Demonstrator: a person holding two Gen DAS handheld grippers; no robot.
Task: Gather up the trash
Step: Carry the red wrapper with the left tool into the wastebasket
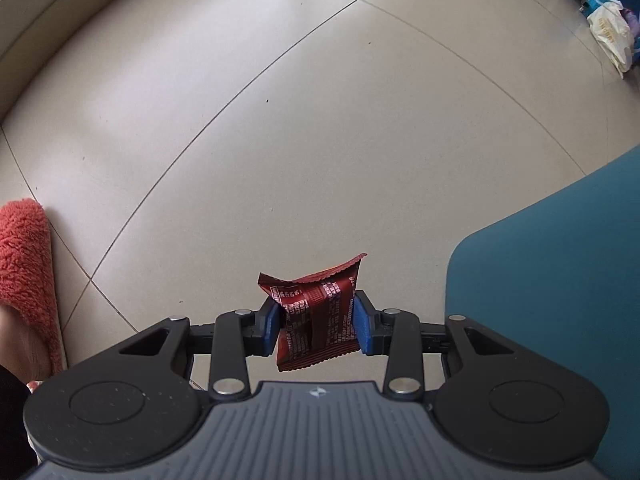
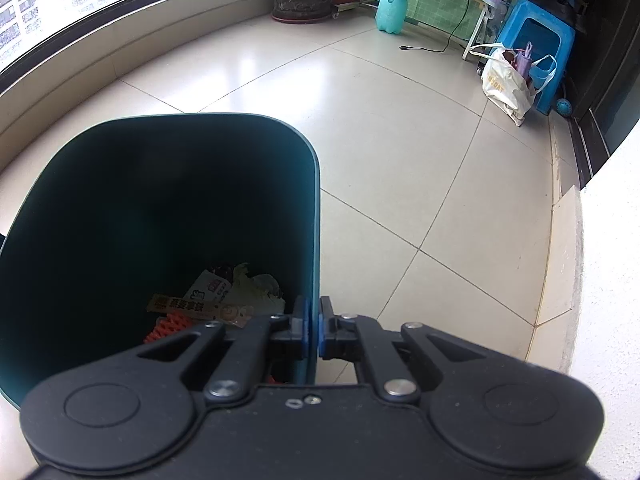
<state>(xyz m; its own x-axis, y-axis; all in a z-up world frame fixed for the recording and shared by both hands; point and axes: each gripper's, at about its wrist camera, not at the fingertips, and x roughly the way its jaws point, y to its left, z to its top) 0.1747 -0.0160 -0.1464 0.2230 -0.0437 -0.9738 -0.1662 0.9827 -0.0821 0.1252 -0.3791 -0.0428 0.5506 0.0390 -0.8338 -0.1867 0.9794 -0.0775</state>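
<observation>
Teal plastic bin (image 2: 168, 216) stands on the pale tiled floor (image 2: 400, 184) with scraps of wrappers (image 2: 216, 300) at its bottom; right gripper (image 2: 314, 332) is clamped on the bin's wall at the rim, pads pressed to either side. Left gripper (image 1: 316, 322) is closed on a crumpled red snack wrapper (image 1: 316, 316), held clear above the floor, just beside the bin's outer wall.

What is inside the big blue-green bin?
At the bottom of the bin lie crumpled wrappers and something orange. The right gripper, clamped on the bin's wall, hides the rest.
</observation>
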